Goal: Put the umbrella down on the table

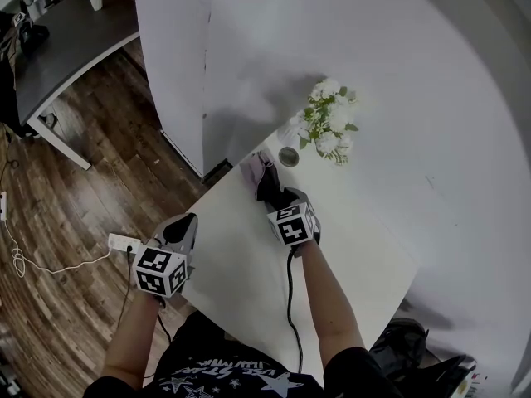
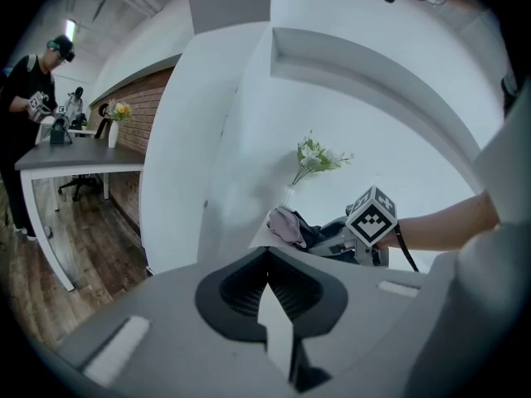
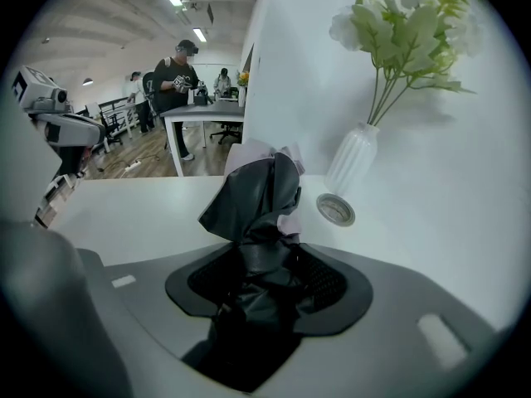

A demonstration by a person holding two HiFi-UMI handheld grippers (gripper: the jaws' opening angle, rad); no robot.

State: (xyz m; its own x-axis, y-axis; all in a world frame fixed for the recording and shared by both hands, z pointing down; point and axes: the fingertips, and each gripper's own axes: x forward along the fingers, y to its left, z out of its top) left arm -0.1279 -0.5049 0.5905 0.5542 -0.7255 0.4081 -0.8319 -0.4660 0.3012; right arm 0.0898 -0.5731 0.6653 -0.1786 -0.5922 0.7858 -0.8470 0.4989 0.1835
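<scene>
The umbrella point(image 3: 253, 193): dark, crinkled, faintly glossy cloth with a pale lilac fold; bench point(image 1: 241, 276): smooth matt white top; vase point(image 3: 353, 164): white, ribbed, matt; floor point(image 1: 75, 206): brown wood planks; right gripper point(image 3: 261, 264): matt grey plastic shell, black ribbed lining on the jaws

Left tongs point(image 2: 267, 264) closed, nothing between them, pointing across the edge of the white table point(image 2: 257, 240). Right tongs point(image 2: 315, 235) ahead, bunched dark-and-pink umbrella point(image 2: 287, 225) at their tip. Vase of white flowers point(image 2: 315, 157) stands behind, by the wall.
</scene>
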